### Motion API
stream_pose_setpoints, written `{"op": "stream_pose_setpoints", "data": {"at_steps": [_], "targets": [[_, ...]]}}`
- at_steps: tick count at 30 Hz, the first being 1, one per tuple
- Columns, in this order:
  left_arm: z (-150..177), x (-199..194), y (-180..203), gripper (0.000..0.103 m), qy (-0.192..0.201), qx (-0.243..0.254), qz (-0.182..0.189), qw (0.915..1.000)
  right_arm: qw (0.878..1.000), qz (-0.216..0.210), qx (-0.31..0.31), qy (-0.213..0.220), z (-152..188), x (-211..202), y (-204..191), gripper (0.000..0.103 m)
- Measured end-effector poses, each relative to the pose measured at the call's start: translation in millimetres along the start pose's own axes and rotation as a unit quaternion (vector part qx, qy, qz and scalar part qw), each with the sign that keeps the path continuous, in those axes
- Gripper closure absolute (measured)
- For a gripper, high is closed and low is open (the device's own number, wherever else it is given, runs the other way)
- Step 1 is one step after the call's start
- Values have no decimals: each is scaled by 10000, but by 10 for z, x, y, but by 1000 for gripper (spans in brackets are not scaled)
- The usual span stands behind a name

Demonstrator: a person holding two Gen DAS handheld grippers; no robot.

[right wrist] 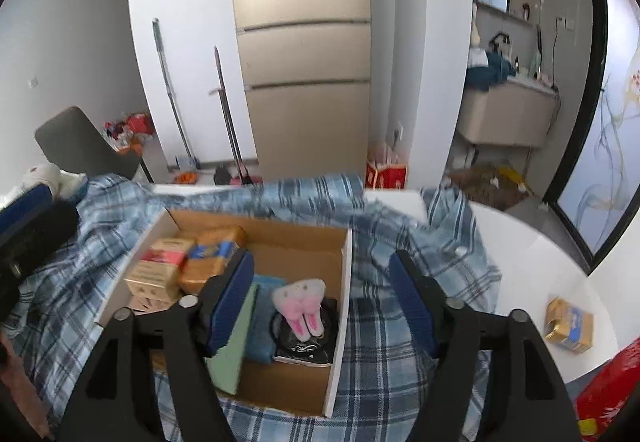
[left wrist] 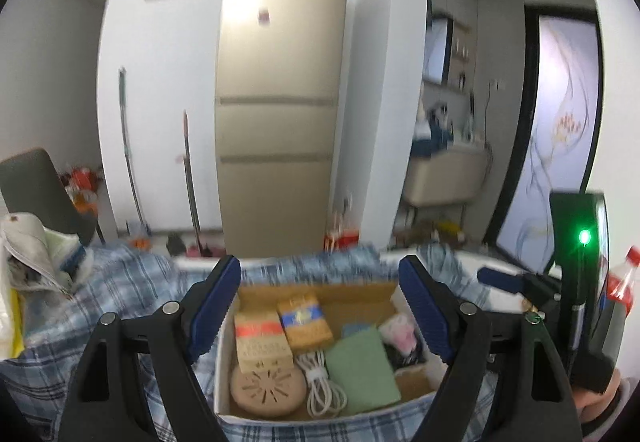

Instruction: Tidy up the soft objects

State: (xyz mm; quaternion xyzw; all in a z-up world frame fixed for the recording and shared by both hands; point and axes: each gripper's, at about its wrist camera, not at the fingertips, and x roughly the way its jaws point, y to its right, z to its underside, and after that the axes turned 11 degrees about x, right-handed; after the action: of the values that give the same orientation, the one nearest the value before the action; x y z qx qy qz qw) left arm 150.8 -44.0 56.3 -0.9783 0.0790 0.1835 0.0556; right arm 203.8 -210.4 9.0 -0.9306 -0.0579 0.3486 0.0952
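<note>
An open cardboard box (left wrist: 320, 292) (right wrist: 312, 238) sits on a blue plaid cloth (left wrist: 100, 306) (right wrist: 400, 342). It holds tissue packs (left wrist: 304, 322) (right wrist: 216, 258), a green folded cloth (left wrist: 362, 370) (right wrist: 232, 354), a pink-white plush (left wrist: 400, 330) (right wrist: 302, 302), a white cable (left wrist: 320, 382) and a round tan disc (left wrist: 266, 388). My left gripper (left wrist: 320, 306) is open and empty above the box. My right gripper (right wrist: 322, 302) is open and empty over the box's right wall. The right gripper also shows in the left wrist view (left wrist: 504, 280).
A loose gold tissue pack (right wrist: 570, 326) lies on the white table (right wrist: 540, 254) at right, near a red package (right wrist: 612, 390). A plastic bottle (left wrist: 622, 282) stands at right. Bags and a grey chair (right wrist: 84, 145) are at left. A fridge (left wrist: 280, 101) stands behind.
</note>
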Motion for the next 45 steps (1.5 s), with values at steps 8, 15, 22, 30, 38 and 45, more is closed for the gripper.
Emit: {"op": "stream_pose_setpoints", "data": {"at_steps": [8,15,22,30,38,45], "targets": [[-220,-652,10,20,517,228,-31,9984,9961,-263,-89,832,-57,-777,-32,26],[-122,-1214,-72,9,1150,185,-95,9931,9814,-547,-130,1836,-4,-1507,-84,0],[47,-1701,-113,0,1779,414,-248,9829,9642,-556,-303,2577,206,-1870,-81,0],[361,-1836,-57,0,1686,688,-323,9827,9608,-697,-364,2659,528,-1921,-52,0],[816,-1683,-42,0,1612,676,-381,9839,9672,-734,-481,2384,913,-1637,-31,0],[1143,-1393,-83,0,1249,621,-483,9890,9657,-546,-364,2512,1141,-1458,82,0]]}}
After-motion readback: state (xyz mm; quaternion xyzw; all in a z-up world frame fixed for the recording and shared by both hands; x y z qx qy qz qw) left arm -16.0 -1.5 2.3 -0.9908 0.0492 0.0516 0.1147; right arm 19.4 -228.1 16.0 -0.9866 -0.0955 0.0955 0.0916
